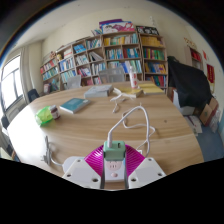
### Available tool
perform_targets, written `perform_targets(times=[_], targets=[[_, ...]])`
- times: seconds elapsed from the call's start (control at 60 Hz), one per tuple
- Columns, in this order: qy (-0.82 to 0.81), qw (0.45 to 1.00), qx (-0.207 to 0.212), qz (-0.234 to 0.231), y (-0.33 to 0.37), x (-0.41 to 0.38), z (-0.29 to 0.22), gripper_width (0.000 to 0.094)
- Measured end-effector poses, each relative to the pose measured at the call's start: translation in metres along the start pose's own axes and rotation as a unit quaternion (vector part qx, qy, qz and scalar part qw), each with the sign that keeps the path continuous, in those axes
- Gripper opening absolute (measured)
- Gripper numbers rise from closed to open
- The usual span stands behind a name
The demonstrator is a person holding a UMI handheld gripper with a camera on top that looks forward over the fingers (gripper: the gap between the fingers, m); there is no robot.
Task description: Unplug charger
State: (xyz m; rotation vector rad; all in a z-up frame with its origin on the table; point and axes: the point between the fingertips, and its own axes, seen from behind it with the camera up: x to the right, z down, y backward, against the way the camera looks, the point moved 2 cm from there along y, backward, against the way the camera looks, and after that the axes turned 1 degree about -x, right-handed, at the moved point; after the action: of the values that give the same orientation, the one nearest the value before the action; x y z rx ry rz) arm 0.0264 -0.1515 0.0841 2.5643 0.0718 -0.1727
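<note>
A green charger (115,151) stands upright on a white power strip (115,171) that lies between my fingers. An empty socket face shows on the strip just below the charger. A white cable (132,113) rises from the charger's top, loops over the wooden table and runs back down. My gripper (115,153) has its magenta pads (98,160) against both sides of the charger, so it is shut on it. I cannot tell whether the prongs are still seated in the strip.
The round wooden table (90,125) carries a green packet (46,114), a blue book (74,104), and papers and small items (108,91) farther back. A person in dark clothes (188,82) sits at the right. Bookshelves (105,55) line the far wall.
</note>
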Motion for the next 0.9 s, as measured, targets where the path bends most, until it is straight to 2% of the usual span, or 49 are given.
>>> perform_targets(times=[0.05,0.1,0.183,0.233,0.3,0.517,0.617,0.7,0.817,0.9], targets=[[0.006,0.999,0.047,0.006,0.011,0.003,-0.036,0.0260],[0.000,0.997,0.071,-0.005,0.027,0.010,-0.070,0.0260],[-0.007,0.996,0.093,0.002,0.042,0.029,-0.100,0.0259],[0.014,0.995,0.095,0.020,0.045,0.049,-0.098,0.0260],[0.032,0.996,0.067,0.039,0.050,0.072,-0.089,0.0260],[0.037,0.992,-0.089,0.077,0.042,0.126,0.030,0.0261],[0.045,0.987,-0.131,0.082,0.035,0.135,0.065,0.0268],[0.044,0.983,-0.153,0.091,0.029,0.139,0.079,0.0287],[0.040,0.980,-0.162,0.108,0.021,0.144,0.077,0.0337],[0.024,0.980,-0.162,0.114,0.020,0.143,0.070,0.0417]])
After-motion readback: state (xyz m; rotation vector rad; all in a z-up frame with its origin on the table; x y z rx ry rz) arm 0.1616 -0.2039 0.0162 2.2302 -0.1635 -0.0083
